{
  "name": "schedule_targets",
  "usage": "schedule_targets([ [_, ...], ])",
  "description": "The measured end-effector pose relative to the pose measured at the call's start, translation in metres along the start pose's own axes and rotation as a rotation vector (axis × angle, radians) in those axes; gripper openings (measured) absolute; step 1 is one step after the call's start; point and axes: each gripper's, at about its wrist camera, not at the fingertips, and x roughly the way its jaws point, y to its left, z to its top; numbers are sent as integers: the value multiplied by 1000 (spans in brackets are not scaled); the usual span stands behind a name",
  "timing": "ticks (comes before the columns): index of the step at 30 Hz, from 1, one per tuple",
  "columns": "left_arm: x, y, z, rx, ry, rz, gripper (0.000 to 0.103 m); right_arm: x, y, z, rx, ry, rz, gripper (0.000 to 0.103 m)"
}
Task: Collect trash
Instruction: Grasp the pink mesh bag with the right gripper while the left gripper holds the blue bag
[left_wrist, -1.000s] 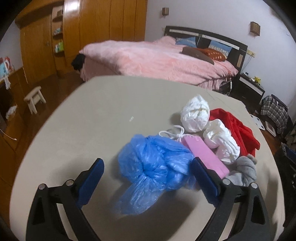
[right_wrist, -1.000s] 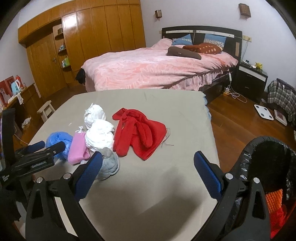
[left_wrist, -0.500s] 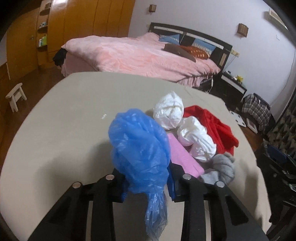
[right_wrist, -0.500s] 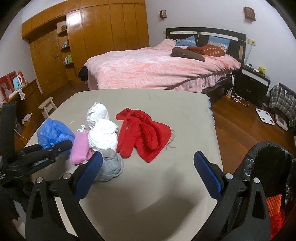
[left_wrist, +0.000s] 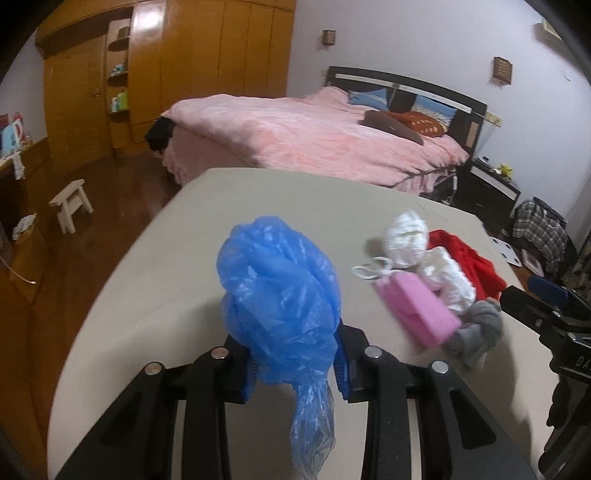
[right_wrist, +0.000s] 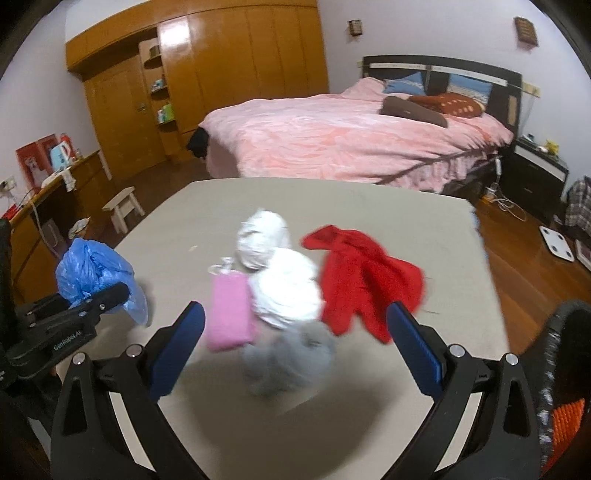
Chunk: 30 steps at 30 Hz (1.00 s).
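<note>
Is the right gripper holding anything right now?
No, the right gripper stands wide open above the table, with the grey cloth lying loose between its fingers.

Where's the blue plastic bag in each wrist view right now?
Left wrist: blue plastic bag at lower centre, clamped in the left gripper.
Right wrist: far left edge, above the table.
Shared landmark: pink pouch.

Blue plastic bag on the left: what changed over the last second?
The left tongs closed on the blue plastic bag and lifted it off the table; its tail now hangs free. The right tongs swung toward the pile, still open and empty. The white bundles, pink pouch and red cloth stayed put.
</note>
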Motion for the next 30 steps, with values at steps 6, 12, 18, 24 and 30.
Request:
schedule_targets([
  [6,-1,26,-5,-29,6,45,33,24,31,4,-18,68,75,69],
  [12,-4,41,-12,-56,11,63,33,46,51,-1,-40,124,75,57],
  [18,-2,45,-17,-79,16,66,33,58,60,-7,-83,164,46,40],
  [24,-5,44,-17,-86,9,66,33,56,60,-9,-96,181,48,16],
  [30,-15,38,-16,-76,-2,68,33,28,53,-2,-71,136,111,15],
])
